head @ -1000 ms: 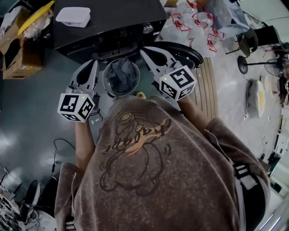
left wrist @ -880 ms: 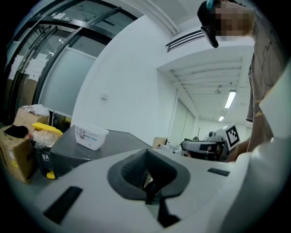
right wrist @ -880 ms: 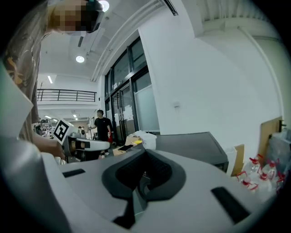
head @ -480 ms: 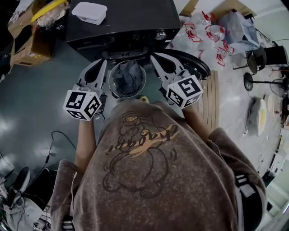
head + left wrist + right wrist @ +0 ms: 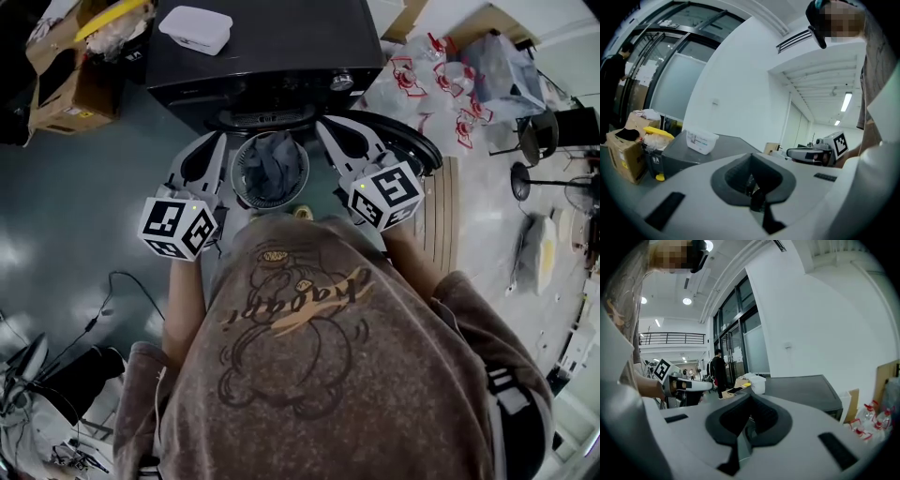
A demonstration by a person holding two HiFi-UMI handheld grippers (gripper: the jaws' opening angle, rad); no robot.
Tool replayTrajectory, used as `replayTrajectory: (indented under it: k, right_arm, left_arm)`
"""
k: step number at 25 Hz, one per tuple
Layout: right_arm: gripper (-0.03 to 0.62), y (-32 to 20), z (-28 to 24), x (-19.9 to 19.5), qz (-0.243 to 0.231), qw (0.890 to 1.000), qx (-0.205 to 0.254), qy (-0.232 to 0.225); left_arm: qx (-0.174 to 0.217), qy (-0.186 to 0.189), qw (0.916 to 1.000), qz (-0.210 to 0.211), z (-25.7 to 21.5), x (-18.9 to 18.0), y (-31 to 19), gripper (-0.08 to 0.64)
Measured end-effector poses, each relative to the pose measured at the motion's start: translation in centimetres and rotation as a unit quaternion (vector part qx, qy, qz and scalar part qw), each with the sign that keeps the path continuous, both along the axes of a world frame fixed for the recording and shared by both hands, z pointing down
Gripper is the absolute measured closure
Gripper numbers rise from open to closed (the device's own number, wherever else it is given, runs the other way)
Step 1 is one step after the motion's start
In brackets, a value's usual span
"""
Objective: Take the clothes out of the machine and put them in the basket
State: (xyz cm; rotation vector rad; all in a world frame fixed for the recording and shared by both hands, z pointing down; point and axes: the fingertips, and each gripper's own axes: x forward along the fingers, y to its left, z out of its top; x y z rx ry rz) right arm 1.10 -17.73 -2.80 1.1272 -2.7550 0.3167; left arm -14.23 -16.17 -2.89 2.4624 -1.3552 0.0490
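Note:
A round basket (image 5: 237, 176) stands on the floor before the black washing machine (image 5: 272, 66), with grey-blue clothes (image 5: 272, 161) heaped inside. The machine's round door (image 5: 412, 142) hangs open on the right. My left gripper (image 5: 214, 142) hovers just left of the basket, jaws together and empty. On the basket's other side my right gripper (image 5: 330, 127) is held the same way, also shut on nothing. In the left gripper view my left gripper (image 5: 751, 176) points level over the machine's top. The right gripper view shows my right gripper (image 5: 749, 420) closed too.
A white lidded box (image 5: 195, 28) lies on the machine's top. Cardboard boxes (image 5: 75, 84) stand at the far left, bags of bottles (image 5: 441, 75) at the far right. A slatted board (image 5: 436, 220) lies right of the door; cables (image 5: 103, 300) trail on the left floor. A person in black (image 5: 717, 371) stands far off.
The head view has shifted, so machine and basket sit a little further right and lower. Both grippers keep their places beside the basket, still shut.

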Motion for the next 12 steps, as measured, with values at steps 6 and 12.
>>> replayTrajectory:
  k: [6,12]
  right_arm:
    - [0.604,-0.29,-0.25,0.38,0.0,1.0,0.006,0.005]
    - [0.603,0.09,-0.98,0.25,-0.005,1.0,0.013,0.0]
  left_arm:
    - [-0.004,0.002,0.9999,-0.01,0.12,-0.32,0.16,0.554]
    - [-0.004,0.006,0.9998,-0.017,0.08,-0.49,0.93,0.554]
